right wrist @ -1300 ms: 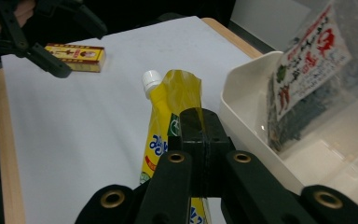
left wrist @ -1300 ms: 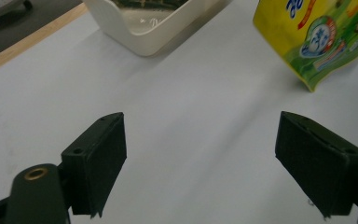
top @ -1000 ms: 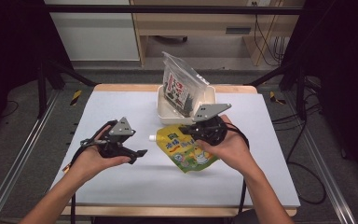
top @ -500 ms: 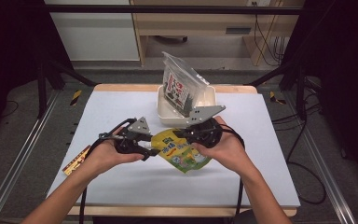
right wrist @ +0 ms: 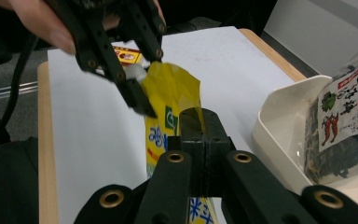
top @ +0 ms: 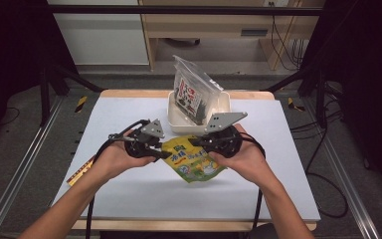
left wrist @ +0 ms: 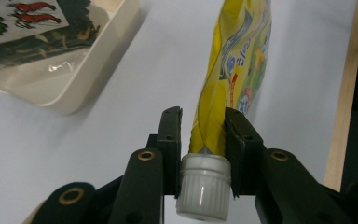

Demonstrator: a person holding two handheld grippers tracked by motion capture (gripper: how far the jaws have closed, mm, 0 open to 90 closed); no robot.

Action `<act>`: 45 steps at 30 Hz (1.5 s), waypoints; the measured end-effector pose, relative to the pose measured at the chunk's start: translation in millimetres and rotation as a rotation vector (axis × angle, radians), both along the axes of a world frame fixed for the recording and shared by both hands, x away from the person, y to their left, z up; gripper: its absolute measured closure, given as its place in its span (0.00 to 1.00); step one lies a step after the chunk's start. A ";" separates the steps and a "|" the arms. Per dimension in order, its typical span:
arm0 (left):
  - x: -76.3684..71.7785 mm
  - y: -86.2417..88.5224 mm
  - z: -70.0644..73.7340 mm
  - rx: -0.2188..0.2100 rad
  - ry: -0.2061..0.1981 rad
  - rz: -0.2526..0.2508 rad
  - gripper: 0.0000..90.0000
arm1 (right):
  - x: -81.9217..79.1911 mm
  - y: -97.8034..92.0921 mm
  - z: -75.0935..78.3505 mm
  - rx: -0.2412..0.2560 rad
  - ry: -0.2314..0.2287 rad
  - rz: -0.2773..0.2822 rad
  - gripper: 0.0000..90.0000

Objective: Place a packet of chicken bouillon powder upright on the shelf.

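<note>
Left gripper view: pouch cap (left wrist: pixel 203 185) between jaws.

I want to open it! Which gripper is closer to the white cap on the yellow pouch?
The left gripper: its jaws sit on either side of the white cap. The right gripper is clamped on the yellow pouch farther along, away from the cap.
</note>
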State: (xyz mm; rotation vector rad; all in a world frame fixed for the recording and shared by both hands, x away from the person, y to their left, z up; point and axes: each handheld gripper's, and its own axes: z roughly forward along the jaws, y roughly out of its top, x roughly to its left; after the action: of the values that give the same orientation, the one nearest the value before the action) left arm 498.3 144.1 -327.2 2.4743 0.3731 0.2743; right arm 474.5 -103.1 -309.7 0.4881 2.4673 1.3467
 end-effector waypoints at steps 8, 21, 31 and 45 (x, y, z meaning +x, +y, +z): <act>1.6 -4.1 20.3 0.108 -0.048 -0.038 0.77 | 2.2 -2.8 -4.5 -0.017 0.018 -0.006 1.00; -1.4 -11.4 23.1 0.156 -0.073 -0.080 0.78 | 1.9 4.8 -13.7 -0.154 0.017 -0.002 0.77; -0.7 -14.0 23.1 0.157 -0.078 -0.093 0.78 | 10.9 19.8 -6.0 -0.259 -0.019 0.018 0.60; 0.9 -11.5 22.5 0.146 -0.073 -0.080 0.77 | 28.6 32.9 -12.1 -0.288 0.067 0.055 0.99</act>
State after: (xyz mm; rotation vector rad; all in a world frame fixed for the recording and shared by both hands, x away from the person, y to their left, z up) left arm 499.2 132.6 -304.7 2.6065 0.2304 0.3687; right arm 503.0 -70.2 -321.8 0.4045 2.6884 0.9833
